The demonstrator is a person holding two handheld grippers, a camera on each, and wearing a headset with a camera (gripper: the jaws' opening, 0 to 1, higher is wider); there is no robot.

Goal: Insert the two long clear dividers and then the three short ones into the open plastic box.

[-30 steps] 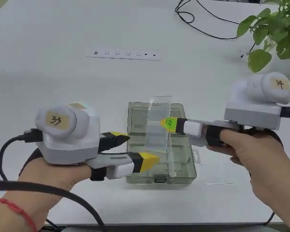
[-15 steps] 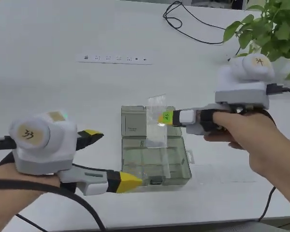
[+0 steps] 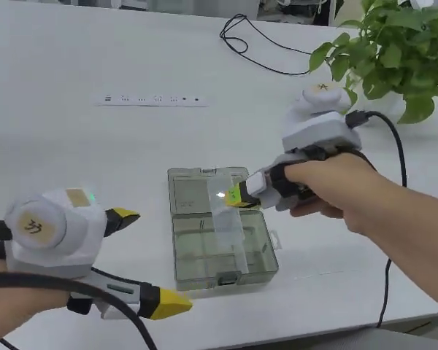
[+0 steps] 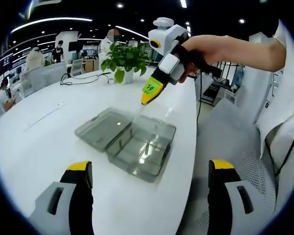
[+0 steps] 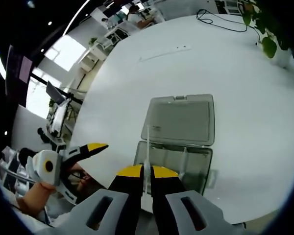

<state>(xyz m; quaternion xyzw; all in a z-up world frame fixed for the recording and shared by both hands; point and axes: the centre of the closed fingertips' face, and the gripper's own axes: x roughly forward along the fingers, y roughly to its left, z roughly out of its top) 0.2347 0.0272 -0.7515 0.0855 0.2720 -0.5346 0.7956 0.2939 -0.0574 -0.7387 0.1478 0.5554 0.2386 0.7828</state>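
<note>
The box [image 3: 197, 255] is translucent grey-green plastic, smooth, glossy. The divider [image 3: 226, 219] is clear glossy plastic. The tabletop [image 3: 95, 160] is white, smooth, low-sheen. The left gripper [image 3: 150, 259] shell is matt plastic.

A long white power strip [image 3: 152, 99] lies flat on the bare white workbench top [image 3: 58, 168], toward its far side. Beyond it a thin black cable [image 3: 277, 71] loops near the far edge, just beside a green leafy potted plant [image 3: 383, 51] standing at the far right. In the left gripper view, office desks and bright strip ceiling lights [image 4: 54, 20] lie behind the plant.
</note>
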